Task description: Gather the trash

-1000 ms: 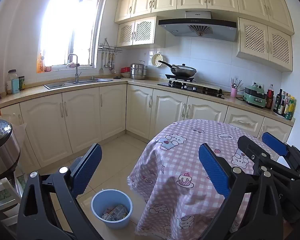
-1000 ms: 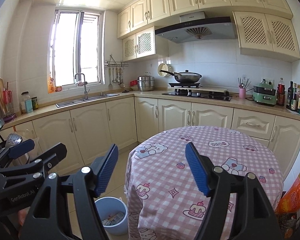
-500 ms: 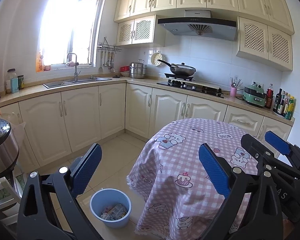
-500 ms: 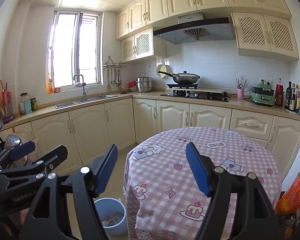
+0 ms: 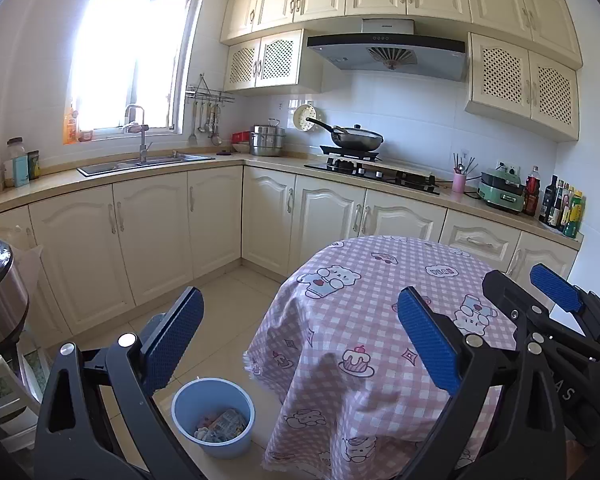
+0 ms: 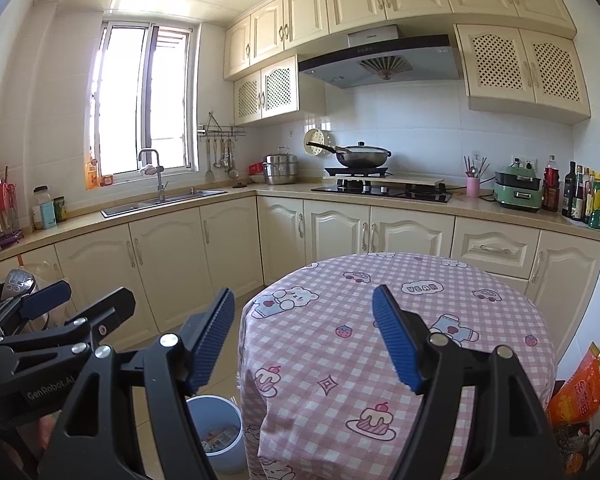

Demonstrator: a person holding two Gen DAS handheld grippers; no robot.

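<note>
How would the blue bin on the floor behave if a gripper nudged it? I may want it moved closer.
The blue bin looks like thin plastic holding only a few wrappers, so it is probably light. On the smooth floor tiles it would likely slide easily. Pushed near its rim, it might tip.

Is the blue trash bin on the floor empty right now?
No, the blue trash bin beside the round table's pink checkered tablecloth already holds crumpled wrappers at its bottom.

Blue bin (image 5: 213,416) upright on floor beside table, wrappers (image 5: 222,430) inside.
</note>
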